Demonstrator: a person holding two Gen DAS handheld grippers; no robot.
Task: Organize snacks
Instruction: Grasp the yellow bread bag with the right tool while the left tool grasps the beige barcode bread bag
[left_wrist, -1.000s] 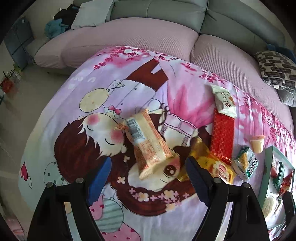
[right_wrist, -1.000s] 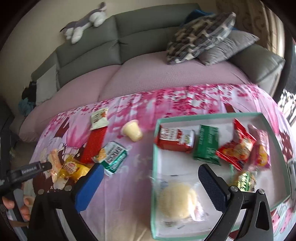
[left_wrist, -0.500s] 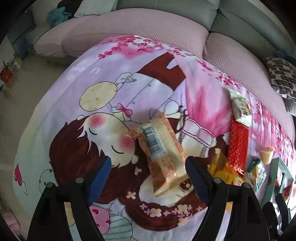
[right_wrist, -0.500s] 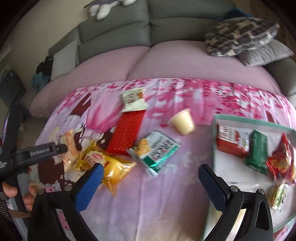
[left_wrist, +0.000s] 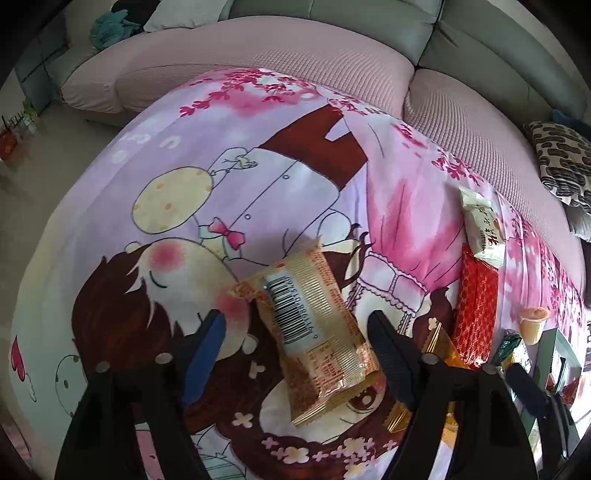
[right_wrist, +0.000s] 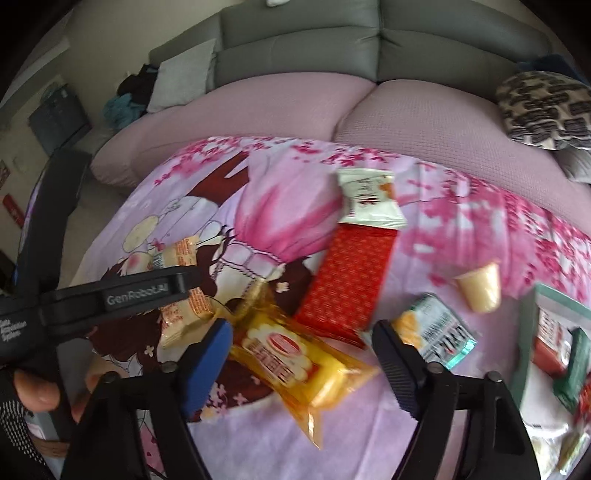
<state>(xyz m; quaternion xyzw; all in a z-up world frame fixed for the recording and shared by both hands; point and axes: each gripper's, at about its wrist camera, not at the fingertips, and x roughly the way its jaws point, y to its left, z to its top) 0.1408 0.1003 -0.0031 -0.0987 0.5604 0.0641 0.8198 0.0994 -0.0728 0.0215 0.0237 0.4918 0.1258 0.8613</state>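
Note:
A beige snack packet (left_wrist: 310, 332) with a barcode lies on the cartoon blanket (left_wrist: 258, 177). My left gripper (left_wrist: 295, 354) hangs over it with the packet between its closing jaws; the pads do not press on it. A yellow snack packet (right_wrist: 295, 354) lies between the closing jaws of my right gripper (right_wrist: 301, 358), also not pinched. In the right wrist view the beige packet (right_wrist: 181, 295) is partly hidden behind the left gripper's black finger (right_wrist: 140, 291).
A red packet (right_wrist: 351, 277), a white packet (right_wrist: 369, 199), a jelly cup (right_wrist: 480, 288) and a green-white packet (right_wrist: 436, 332) lie to the right. A teal tray (right_wrist: 524, 350) with several snacks stands at the far right. A pink sofa (right_wrist: 295, 107) runs behind. A hand (right_wrist: 37, 391) holds the left gripper.
The right gripper has swung left from over the tray to the yellow packet, and its jaws have narrowed. The left gripper has sunk closer to the beige packet with narrower jaws.

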